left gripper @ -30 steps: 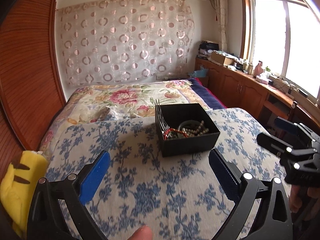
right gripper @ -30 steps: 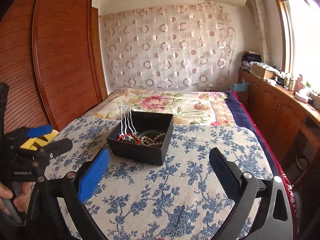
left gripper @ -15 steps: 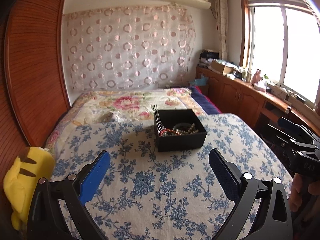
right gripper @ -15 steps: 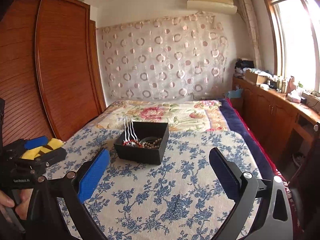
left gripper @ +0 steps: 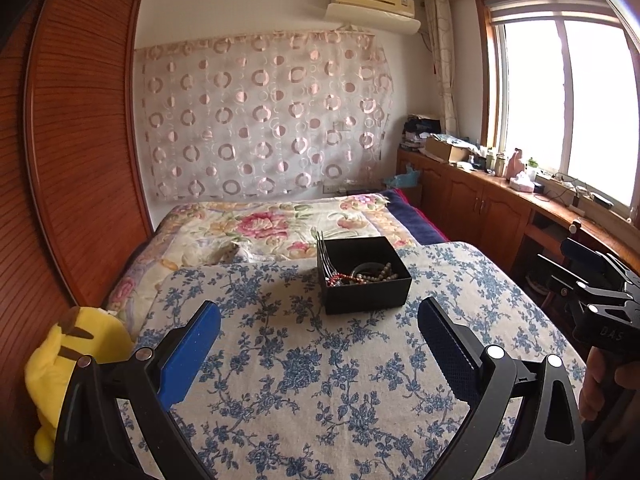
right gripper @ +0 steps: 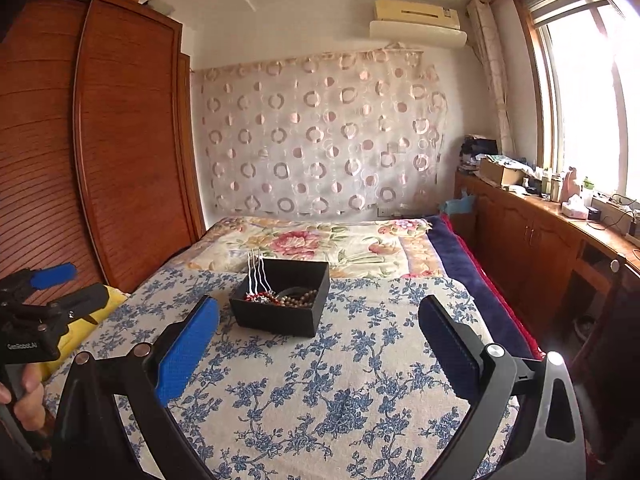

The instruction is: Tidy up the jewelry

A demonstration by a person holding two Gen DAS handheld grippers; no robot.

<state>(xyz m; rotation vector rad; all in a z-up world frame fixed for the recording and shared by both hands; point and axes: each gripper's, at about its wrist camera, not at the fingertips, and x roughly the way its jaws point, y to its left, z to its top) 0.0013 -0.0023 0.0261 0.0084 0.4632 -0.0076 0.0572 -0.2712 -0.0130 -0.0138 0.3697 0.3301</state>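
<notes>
**Both grippers drawn back from the filled box**

The black box [left gripper: 365,276] sits on the blue-flowered cover [left gripper: 320,380] of the bed, near its far edge, with the rose-patterned quilt [left gripper: 256,228] just behind it. Inside we see a red bead strand [right gripper: 262,297], a pale bead strand [right gripper: 298,299], a dark bangle [left gripper: 366,267] and a set of wavy hairpins [right gripper: 256,272] leaning upright against the left wall. No jewelry lies loose on the cover around the box, as far as we can tell.

Over the last second we have pulled away: the box has shrunk in both wrist views and now sits well apart from the fingers, with more of the ceiling and the air conditioner [left gripper: 374,4] in sight. We read this as a retreat after the last piece went in, so the sorting looks finished or very nearly so.

Our left gripper [left gripper: 318,340] hangs above the cover with jaws wide and nothing between them. Our right gripper [right gripper: 318,340] is the same, jaws wide and empty. A yellow plush toy [left gripper: 68,364] rests at the bed's left edge by the wooden wardrobe [left gripper: 80,140].
</notes>
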